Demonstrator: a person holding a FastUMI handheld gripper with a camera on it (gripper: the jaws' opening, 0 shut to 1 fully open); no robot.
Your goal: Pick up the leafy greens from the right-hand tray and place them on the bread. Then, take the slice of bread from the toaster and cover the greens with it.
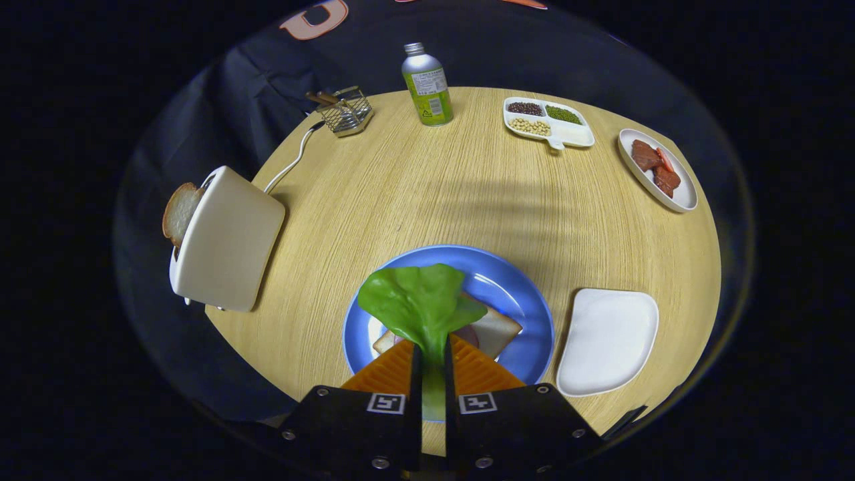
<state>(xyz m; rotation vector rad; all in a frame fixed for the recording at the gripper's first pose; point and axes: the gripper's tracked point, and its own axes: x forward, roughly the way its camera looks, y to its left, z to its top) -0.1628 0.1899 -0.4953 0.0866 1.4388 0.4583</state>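
Green leaf stem sits pinched between the fingers [433,364], which press on it from both sides with hardly a gap between them. The leafy greens [417,304] fan out just ahead of the fingertips and hang over the bread [491,331], a slice lying on the blue plate [518,284] with something pinkish partly hidden under the leaf. I judge the step in hand to be the placing: the leaf is over its target but not yet let go, and whether it already rests on the slice I cannot tell.

Just to the right of the plate lies a white tray [608,341], bare, seemingly the one the greens came from. To the left stands the toaster [227,237], with the second slice of bread [179,212] poking out of its slot and a white cord running back from it.

Risks from here, as I see them: the leaf reaches toward the plate's far side, so a release at this spot could leave it draped half off the slice; a soft, light leaf may also cling to one finger as they part and get dragged away. The toaster looks light and could tip or slide if the slice is pulled at an angle.

Farther back on the table [427,187] are a wire basket [347,110], a bottle [427,83], a divided dish of beans [548,122] and a plate of meat [658,169], all well apart from the work.
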